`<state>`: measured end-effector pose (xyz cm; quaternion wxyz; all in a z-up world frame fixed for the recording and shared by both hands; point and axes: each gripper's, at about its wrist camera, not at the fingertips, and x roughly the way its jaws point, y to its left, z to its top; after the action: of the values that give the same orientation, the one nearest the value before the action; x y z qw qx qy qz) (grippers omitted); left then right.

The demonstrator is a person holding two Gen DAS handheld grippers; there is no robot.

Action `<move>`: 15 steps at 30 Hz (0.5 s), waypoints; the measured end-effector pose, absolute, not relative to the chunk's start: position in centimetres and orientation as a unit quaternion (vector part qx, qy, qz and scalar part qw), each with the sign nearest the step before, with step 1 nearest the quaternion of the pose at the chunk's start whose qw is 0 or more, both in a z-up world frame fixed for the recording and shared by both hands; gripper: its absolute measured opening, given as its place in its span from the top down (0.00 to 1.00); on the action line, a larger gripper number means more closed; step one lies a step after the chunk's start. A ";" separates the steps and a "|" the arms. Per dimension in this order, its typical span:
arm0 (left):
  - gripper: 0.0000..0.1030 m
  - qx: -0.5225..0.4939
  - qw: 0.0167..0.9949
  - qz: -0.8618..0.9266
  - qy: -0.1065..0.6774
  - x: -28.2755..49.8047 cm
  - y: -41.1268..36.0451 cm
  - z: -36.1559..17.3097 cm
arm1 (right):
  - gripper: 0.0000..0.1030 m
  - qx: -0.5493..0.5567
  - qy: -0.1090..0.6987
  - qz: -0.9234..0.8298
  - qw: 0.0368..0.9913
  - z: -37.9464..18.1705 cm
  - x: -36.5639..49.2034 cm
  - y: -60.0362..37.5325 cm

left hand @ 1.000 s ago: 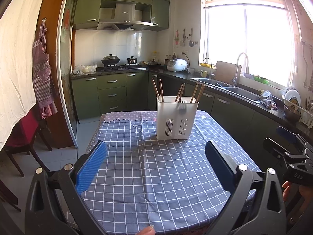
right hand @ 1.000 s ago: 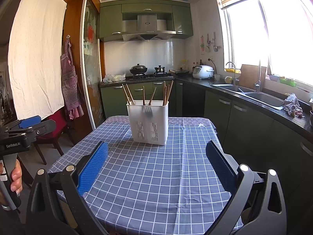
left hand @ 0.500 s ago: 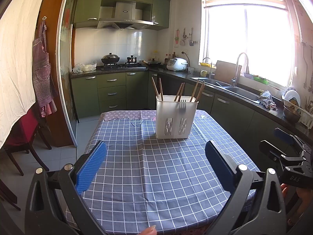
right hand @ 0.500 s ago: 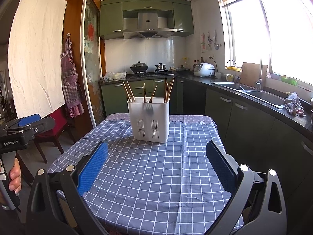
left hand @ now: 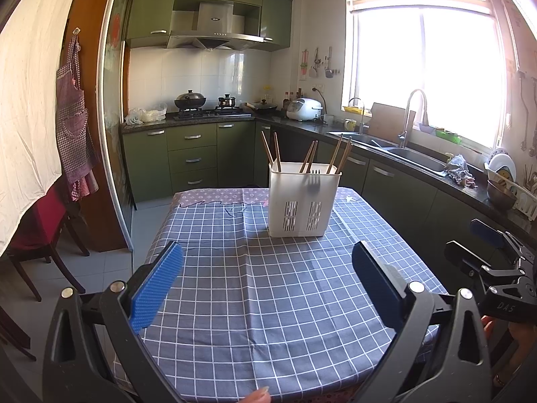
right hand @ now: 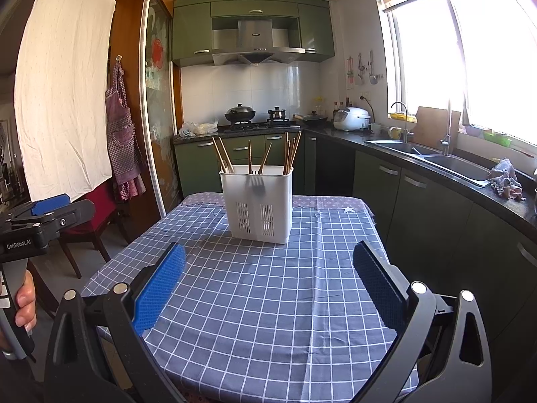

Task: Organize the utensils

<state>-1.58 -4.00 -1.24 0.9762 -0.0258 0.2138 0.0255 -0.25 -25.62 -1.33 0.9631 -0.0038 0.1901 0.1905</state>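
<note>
A white plastic utensil holder (left hand: 303,199) (right hand: 257,203) stands upright toward the far end of a table covered in blue checked cloth (left hand: 278,295) (right hand: 268,302). Several wooden chopsticks (left hand: 310,156) (right hand: 288,151) lean out of it, and a fork's tines (right hand: 255,178) show through its wall. My left gripper (left hand: 267,255) hovers open over the near end of the table, nothing between its fingers. My right gripper (right hand: 268,257) is open and empty too, well short of the holder. Each view shows the other gripper at its edge, held in a hand.
Green cabinets and a dark counter with a sink (left hand: 416,161) run along the right side. A stove with pots (right hand: 240,114) is at the back. A red chair (right hand: 97,215) stands left of the table, beside an apron on the door frame.
Both grippers have drifted slightly; the holder sits a little differently in each view. Nothing was taken hold of or let go.
</note>
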 end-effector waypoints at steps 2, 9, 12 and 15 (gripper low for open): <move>0.07 -0.026 0.976 0.025 0.214 -1.6 -4.0 -1.2 | 0.04 -0.004 0.191 0.191 0.963 -1.3 -0.2 -25.6; 0.07 -0.026 0.976 0.027 0.214 -1.6 -3.9 -1.3 | 0.04 -0.005 0.192 0.192 0.962 -1.4 0.1 -25.6; 0.07 -0.025 0.976 0.026 0.214 -1.6 -3.9 -1.3 | 0.04 -0.005 0.192 0.192 0.962 -1.4 0.1 -25.6; 0.07 -0.026 0.976 0.026 0.214 -1.6 -3.9 -1.3 | 0.04 -0.004 0.193 0.192 0.962 -1.5 0.1 -25.6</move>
<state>-1.62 -3.94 -1.28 0.9761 -0.0259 0.2144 0.0261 0.08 -25.59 -1.46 0.9623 -0.0044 0.1925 0.1922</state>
